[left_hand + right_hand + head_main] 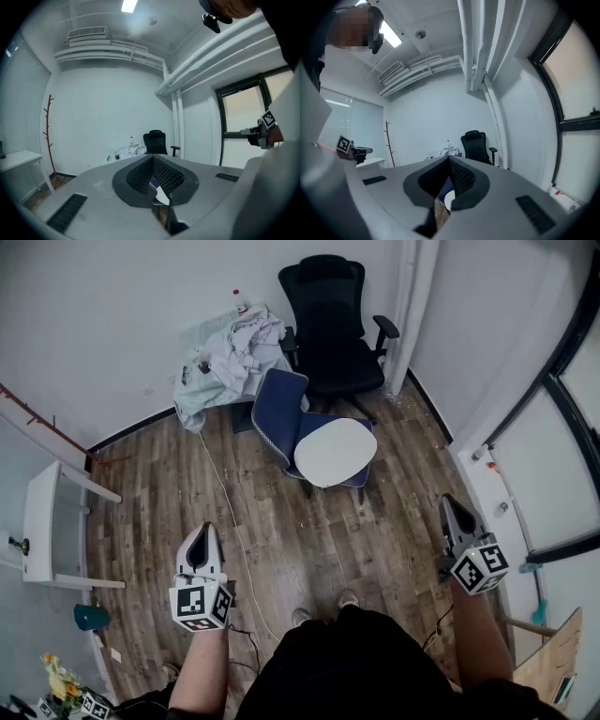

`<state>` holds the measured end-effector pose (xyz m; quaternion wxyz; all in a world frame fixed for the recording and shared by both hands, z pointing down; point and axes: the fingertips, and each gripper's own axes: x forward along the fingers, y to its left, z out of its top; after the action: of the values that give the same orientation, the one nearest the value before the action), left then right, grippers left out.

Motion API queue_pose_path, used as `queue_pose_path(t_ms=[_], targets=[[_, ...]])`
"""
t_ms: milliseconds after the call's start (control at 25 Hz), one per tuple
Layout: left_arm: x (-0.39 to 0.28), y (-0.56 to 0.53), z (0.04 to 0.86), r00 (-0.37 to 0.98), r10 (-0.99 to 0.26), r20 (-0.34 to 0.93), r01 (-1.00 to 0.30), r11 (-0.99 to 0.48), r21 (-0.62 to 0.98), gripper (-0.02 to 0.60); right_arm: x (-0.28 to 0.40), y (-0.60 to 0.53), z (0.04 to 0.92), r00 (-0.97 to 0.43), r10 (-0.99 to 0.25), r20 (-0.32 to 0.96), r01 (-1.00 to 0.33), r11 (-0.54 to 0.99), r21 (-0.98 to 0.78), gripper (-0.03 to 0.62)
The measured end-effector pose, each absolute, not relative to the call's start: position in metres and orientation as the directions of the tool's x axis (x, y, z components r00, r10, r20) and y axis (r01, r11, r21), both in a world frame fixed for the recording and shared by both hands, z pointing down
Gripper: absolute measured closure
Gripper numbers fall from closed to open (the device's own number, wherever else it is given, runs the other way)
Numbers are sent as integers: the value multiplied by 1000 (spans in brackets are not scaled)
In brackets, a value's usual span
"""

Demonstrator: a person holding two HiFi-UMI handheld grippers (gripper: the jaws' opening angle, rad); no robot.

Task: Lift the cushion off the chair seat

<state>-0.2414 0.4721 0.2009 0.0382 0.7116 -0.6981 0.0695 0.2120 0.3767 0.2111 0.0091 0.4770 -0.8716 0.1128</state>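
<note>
Nothing was done yet: the cushion (335, 452) lay on the chair (277, 413), well apart from the left gripper (200, 540) and right gripper (457, 514), both jaws closed and empty.

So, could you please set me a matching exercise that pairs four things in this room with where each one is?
Things:
1. cushion
2. black office chair
3. heap of cloth
4. white table

Places:
A. at the left edge of the head view
B. lying on the seat of the blue chair
C. farthest back, behind the blue chair
D. piled just left of the black office chair

Pairs: 1-B, 2-C, 3-D, 4-A
</note>
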Motion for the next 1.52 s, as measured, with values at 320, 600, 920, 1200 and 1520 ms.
queue_pose_path(t_ms=[320,600,920,1200,1520], targets=[[-194,447,199,2,-989,146,-999,-9,-49,577,244,347,224,-576,-808,127,-810,542,-224,582],[-161,437,198,7,-991,135,-997,-17,-70,577,261,321,247,-592,-791,156,-798,547,-253,582],[-174,394,206,26,-991,135,-997,-36,-73,577,250,293,252,-578,-800,162,-811,540,-226,582],[-179,330,207,77,-989,123,-994,-86,-69,577,246,256,241,-550,-819,163,-832,520,-195,582],[-183,254,212,127,-983,132,-989,-135,-59,577,237,202,248,-523,-830,196,-850,491,-188,582]])
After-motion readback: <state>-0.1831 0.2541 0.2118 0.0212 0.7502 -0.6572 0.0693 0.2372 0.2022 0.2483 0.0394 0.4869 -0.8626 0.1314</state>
